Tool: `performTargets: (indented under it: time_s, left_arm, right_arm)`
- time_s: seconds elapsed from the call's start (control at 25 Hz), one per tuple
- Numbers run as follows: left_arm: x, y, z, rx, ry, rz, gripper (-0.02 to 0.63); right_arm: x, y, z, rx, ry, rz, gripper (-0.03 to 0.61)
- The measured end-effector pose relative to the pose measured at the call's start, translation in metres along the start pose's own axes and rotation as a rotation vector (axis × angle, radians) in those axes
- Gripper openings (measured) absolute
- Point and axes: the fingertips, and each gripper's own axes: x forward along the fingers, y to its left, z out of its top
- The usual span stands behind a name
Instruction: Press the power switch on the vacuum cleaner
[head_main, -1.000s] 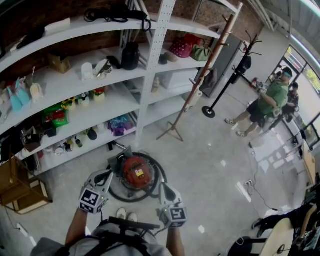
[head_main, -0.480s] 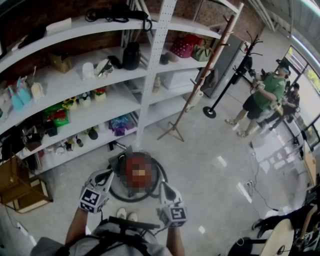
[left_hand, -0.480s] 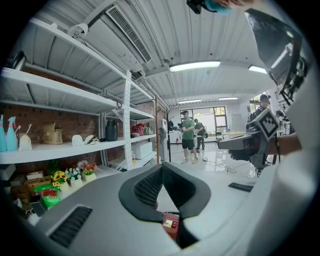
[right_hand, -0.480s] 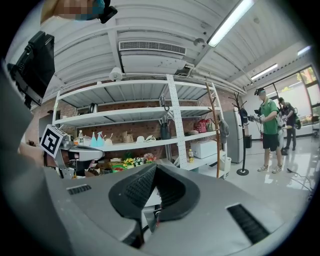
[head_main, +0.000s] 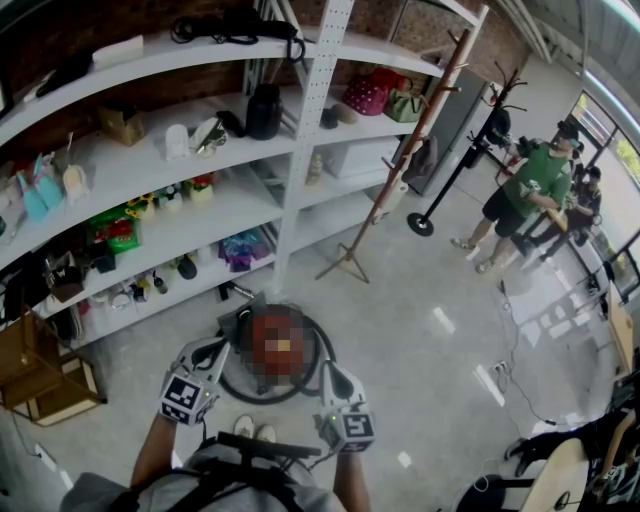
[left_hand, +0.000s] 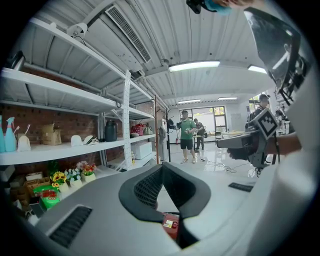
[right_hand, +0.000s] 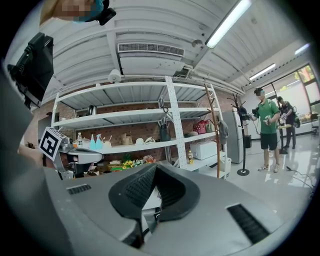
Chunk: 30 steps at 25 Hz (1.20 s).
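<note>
Grey floor (head_main: 400, 330): red canister vacuum cleaner (left_hand: 171, 225) is seen between left gripper (head_main: 212, 355) and right gripper (head_main: 331, 380), both closed, empty; one tip should be lowered squarely onto its switch.

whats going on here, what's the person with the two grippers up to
A person stands over a red vacuum cleaner on the floor in front of the shelves, with a gripper in each hand. The left gripper and the right gripper both hang above the vacuum, jaws together and empty. Neither one touches it, so nothing is pressing its switch at this moment.
</note>
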Motion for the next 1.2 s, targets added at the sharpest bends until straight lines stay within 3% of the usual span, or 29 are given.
performTargets:
  time_s: [1.2]
  left_arm:
    - [0.005,0.014,0.002,0.001,-0.01,-0.004,0.008]
  right_arm:
    - [0.014,0.011,0.007,-0.021,0.003,0.025,0.012]
